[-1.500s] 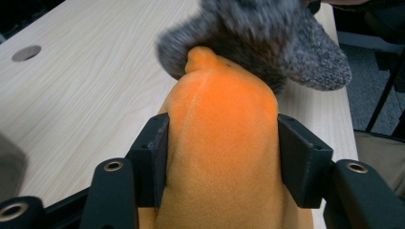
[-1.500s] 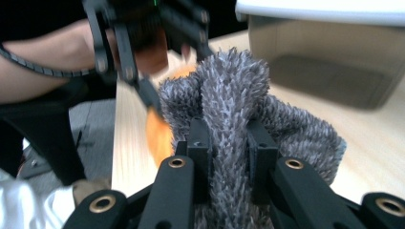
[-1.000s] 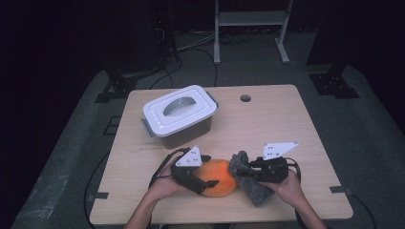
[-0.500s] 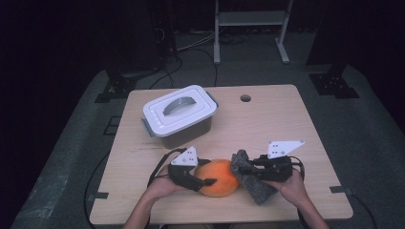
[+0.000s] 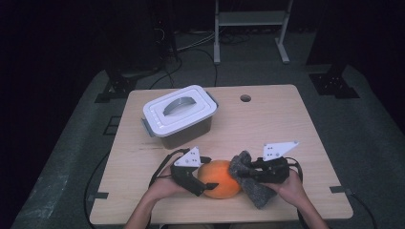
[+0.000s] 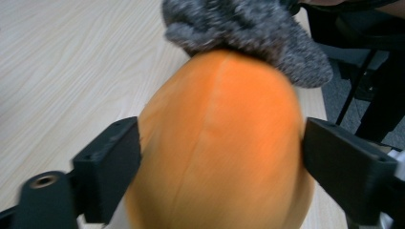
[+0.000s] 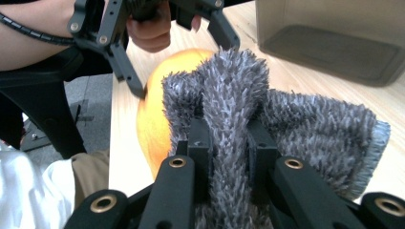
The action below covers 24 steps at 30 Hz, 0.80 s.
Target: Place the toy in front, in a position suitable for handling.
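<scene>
Smooth orange ball (image 5: 219, 178) on table, fuzzy grey cloth (image 5: 248, 183) pressed against it

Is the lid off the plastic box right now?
No, in the high view the white lid sits closed on the plastic box, handle up, behind the orange fruit.

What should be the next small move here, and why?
Probably stroke the grey cloth across the orange ball. The right gripper is shut on the cloth, which touches the ball's top, while the left gripper, jaws just opening, brackets the ball.
</scene>
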### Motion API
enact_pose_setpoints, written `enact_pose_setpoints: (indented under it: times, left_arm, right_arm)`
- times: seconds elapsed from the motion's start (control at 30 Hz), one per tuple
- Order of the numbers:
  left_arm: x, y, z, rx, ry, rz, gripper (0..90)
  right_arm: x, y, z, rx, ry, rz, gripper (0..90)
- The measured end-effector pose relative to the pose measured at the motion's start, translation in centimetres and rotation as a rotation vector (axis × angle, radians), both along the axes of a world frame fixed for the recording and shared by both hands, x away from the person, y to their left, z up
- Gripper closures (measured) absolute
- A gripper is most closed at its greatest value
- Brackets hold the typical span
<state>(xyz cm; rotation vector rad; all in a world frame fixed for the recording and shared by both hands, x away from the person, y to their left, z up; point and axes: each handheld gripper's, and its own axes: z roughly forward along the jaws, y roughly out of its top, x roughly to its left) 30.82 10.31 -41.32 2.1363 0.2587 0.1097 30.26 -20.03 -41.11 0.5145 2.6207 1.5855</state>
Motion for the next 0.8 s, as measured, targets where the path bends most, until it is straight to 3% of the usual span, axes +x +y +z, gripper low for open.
enact_pose_setpoints:
  times: [0.17,0.23,0.37,0.43,0.47,0.53,0.8]
  left_arm:
    - [0.6,0.7,-0.8,-0.015,0.053,-0.001,8.6]
    - [0.8,0.8,-1.2,0.004,0.071,-0.013,5.6]
    - [1.1,0.8,-2.0,0.01,0.118,-0.043,9.2]
    - [0.9,0.7,-2.0,-0.004,0.1,-0.05,22.3]
    - [0.8,0.7,-1.9,-0.016,0.093,-0.058,22.3]
    - [0.7,0.7,-1.7,-0.011,0.073,-0.061,30.7]
    - [0.4,1.7,0.0,-0.056,0.001,-0.043,42.3]
  right_arm:
    - [0.1,-0.7,-0.3,-0.015,0.011,0.003,75.9]
    - [0.2,-1.3,-0.5,-0.027,0.02,-0.005,75.9]
    - [0.4,-1.9,-0.7,-0.032,0.031,-0.016,75.9]
    - [0.4,-2.0,-0.7,-0.034,0.031,-0.017,75.9]
    - [0.4,-1.9,-0.7,-0.036,0.03,-0.019,75.9]
    - [0.4,-2.0,-0.6,-0.04,0.028,-0.021,75.9]
    - [0.4,-1.8,-0.6,-0.019,0.021,-0.031,75.8]
